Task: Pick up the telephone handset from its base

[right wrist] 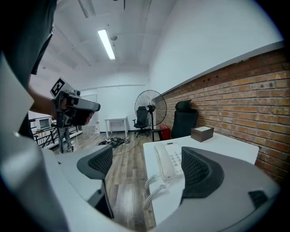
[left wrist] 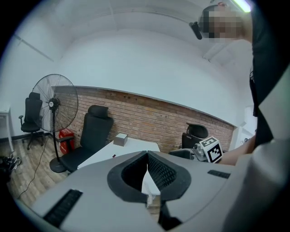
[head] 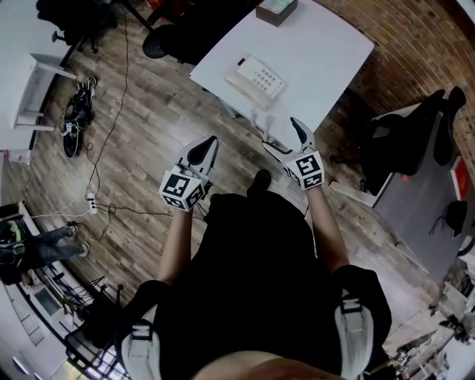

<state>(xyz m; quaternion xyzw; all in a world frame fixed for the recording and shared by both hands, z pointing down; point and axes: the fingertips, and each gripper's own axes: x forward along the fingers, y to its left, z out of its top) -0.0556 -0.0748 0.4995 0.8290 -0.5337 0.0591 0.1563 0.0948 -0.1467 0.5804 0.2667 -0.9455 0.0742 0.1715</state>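
Note:
A cream telephone (head: pixel 257 77) lies on the white table (head: pixel 319 52), its handset (head: pixel 241 84) resting on the base's near-left side. In the right gripper view the handset (right wrist: pixel 162 159) lies along the base (right wrist: pixel 176 157), and a coiled cord (right wrist: pixel 154 192) hangs over the table edge. My right gripper (head: pixel 286 140) hovers open just short of the table's near edge, the phone framed between its jaws (right wrist: pixel 147 170). My left gripper (head: pixel 206 147) is shut and empty over the floor, left of the table (left wrist: pixel 147 158).
A small box (head: pixel 276 9) sits at the table's far end. A black office chair (head: pixel 178 33) stands behind the table, and a standing fan (right wrist: pixel 151 106) stands beyond it. Cables (head: pixel 78 111) lie on the wood floor. Another desk with chairs (head: pixel 415 141) is at right, by the brick wall.

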